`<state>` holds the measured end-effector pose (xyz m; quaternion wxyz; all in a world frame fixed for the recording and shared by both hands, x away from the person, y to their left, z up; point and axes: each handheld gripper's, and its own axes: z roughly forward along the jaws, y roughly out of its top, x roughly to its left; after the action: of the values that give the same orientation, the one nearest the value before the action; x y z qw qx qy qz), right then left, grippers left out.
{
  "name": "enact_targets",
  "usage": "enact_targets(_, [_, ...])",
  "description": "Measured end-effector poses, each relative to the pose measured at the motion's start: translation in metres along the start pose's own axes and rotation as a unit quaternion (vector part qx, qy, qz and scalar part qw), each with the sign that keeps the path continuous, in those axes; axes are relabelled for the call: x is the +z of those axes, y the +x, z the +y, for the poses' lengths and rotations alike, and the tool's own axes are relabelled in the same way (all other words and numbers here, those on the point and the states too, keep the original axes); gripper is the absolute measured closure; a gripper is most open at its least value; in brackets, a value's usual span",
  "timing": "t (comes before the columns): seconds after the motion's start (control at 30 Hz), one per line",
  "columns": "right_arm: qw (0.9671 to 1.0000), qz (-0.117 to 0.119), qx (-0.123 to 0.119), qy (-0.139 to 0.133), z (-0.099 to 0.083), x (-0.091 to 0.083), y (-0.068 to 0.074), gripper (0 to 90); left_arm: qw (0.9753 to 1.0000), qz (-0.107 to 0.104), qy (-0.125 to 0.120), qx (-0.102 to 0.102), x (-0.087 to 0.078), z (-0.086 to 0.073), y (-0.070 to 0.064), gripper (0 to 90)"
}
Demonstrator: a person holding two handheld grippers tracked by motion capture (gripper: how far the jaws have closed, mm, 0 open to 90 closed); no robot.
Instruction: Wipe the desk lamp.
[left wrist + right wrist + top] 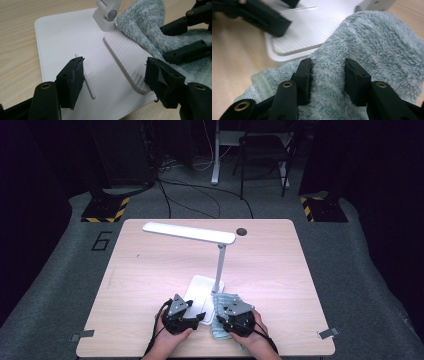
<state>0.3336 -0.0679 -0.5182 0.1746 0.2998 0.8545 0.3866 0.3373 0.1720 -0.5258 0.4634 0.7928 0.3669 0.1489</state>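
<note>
Pale blue fleece: one cloth [226, 320], bunched on the near-right part of the wooden table [150, 270], draped partly over the right edge of the lamp base [200, 292]. One white desk lamp [190, 233], its single upright post rising from the base's far right corner, long head lying level above the table. Two grippers, one per hand.

Right gripper [327, 75]: jaws pinching a raised fold of the cloth between them, narrowed onto the pile, fleece bulging above and on both sides. Hand low at the table's near edge, gripper pointing forward toward the post.

Left gripper [115, 75]: jaws wide apart, nothing between them, poised over the near part of the base. A ribbed panel [127, 57] and a thin raised ridge [87, 82] show between its jaws. Left hand [172, 340] alongside the right, the two grippers close together.
</note>
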Motion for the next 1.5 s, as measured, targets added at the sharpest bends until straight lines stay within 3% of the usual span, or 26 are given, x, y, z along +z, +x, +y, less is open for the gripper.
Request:
enact_targets(0.03, [0.9998,-0.008,0.016,0.0,0.001,0.002,-0.005,58.7,1.0,0.0,0.0,0.001,0.0,0.0,0.0,31.9])
enact_targets(0.3, [0.9984,-0.04,0.04,-0.003,0.007,0.012,-0.023,59.6,1.0,0.0,0.0,0.002,0.0,0.0,0.0,32.6])
enact_targets(0.5, [0.9942,-0.068,0.083,-0.005,0.014,0.022,-0.039,59.5,1.0,-0.002,-0.002,-0.002,0.0,0.0,-0.001,32.8])
enact_targets(0.57, [0.9938,-0.064,0.09,-0.008,0.015,0.024,-0.041,61.8,1.0,-0.001,-0.003,0.0,0.0,0.0,-0.001,33.0])
enact_targets(0.67, [0.9951,-0.061,0.077,-0.01,0.015,0.023,-0.038,65.3,1.0,-0.004,0.003,0.003,-0.001,0.0,-0.001,32.9])
enact_targets(0.93, [0.995,-0.03,0.095,-0.005,0.012,0.014,-0.023,65.9,1.0,0.004,-0.005,-0.001,0.001,0.0,-0.002,32.8])
enact_targets(1.0, [0.9948,-0.012,0.101,-0.003,0.009,0.009,-0.018,65.8,1.0,0.0,0.002,0.003,0.0,0.0,-0.001,32.8])
enact_targets(1.17, [0.9945,0.017,0.103,-0.005,0.005,0.002,-0.008,65.5,1.0,0.004,-0.005,-0.001,0.001,0.0,-0.002,32.8])
enact_targets(1.3, [0.9952,0.04,0.089,0.0,0.0,-0.006,0.003,64.0,1.0,0.003,-0.005,-0.001,0.001,0.0,-0.002,32.8])
enact_targets(1.5, [0.9971,0.021,0.073,-0.005,-0.001,-0.004,0.002,64.5,1.0,0.003,-0.005,-0.001,0.001,0.0,-0.002,32.8])
